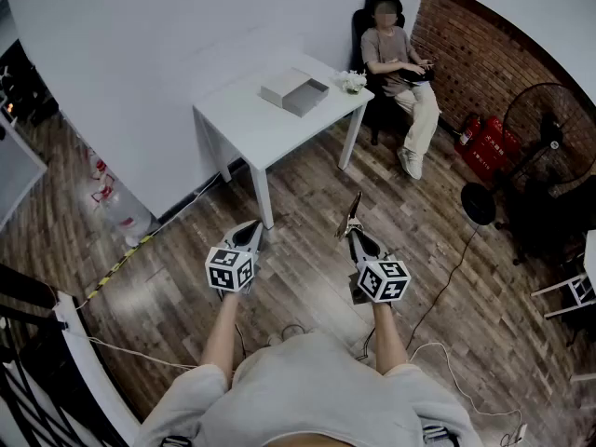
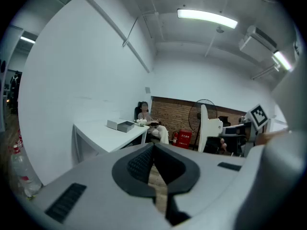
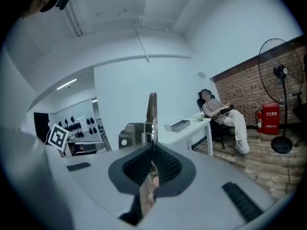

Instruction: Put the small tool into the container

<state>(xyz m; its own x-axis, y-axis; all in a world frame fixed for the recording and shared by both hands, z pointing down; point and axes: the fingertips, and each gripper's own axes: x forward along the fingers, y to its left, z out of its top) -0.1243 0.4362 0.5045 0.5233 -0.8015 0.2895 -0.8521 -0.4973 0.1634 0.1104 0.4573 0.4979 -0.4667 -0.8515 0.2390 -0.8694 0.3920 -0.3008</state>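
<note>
Evidently for carrying, the right gripper pinches the small tool upright — the container sits well apart on the table — while the left gripper is closed, empty.

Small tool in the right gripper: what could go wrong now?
The right gripper pinches the small tool only at its lower end, so it could twist or slip out. The container sits away on the white table, so it must be carried there; a wobble might drop it onto the wooden floor.
</note>
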